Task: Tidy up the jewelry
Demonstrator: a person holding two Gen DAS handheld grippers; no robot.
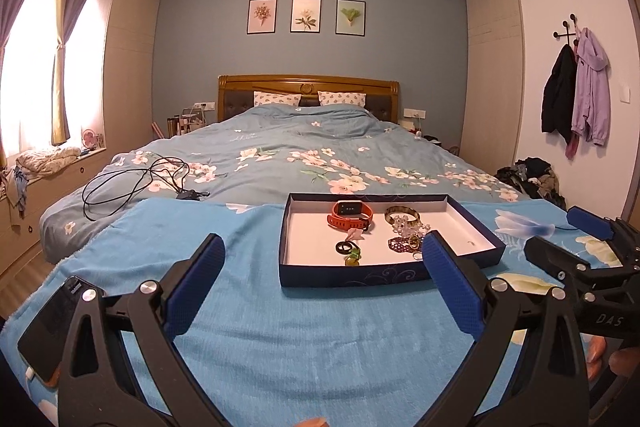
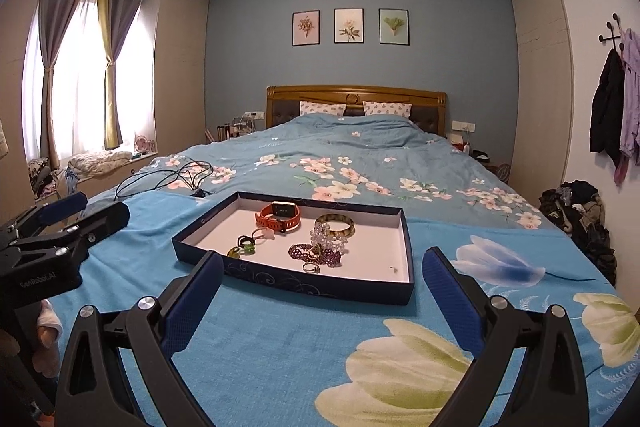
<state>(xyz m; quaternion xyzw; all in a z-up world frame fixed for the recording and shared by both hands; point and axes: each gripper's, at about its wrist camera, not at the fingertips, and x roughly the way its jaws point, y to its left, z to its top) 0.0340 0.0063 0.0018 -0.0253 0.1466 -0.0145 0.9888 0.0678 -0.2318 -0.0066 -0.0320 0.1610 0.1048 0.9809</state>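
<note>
Navy box lid [image 2: 296,285] on blue floral blanket [image 2: 280,355], holding orange smartwatch [image 2: 279,217], bangle [image 2: 335,223], purple bead bracelet [image 2: 316,253], rings [image 2: 245,245]; left gripper [image 1: 322,285] and right gripper [image 2: 320,293] both gaped wide, empty, short of the lid

A home bedroom: a wide bed with a carved wooden headboard [image 1: 308,89] at twelve o'clock, three framed flower prints [image 1: 306,15] above, curtained window [image 1: 48,59] at ten, hung coats [image 1: 576,91] at two.
</note>
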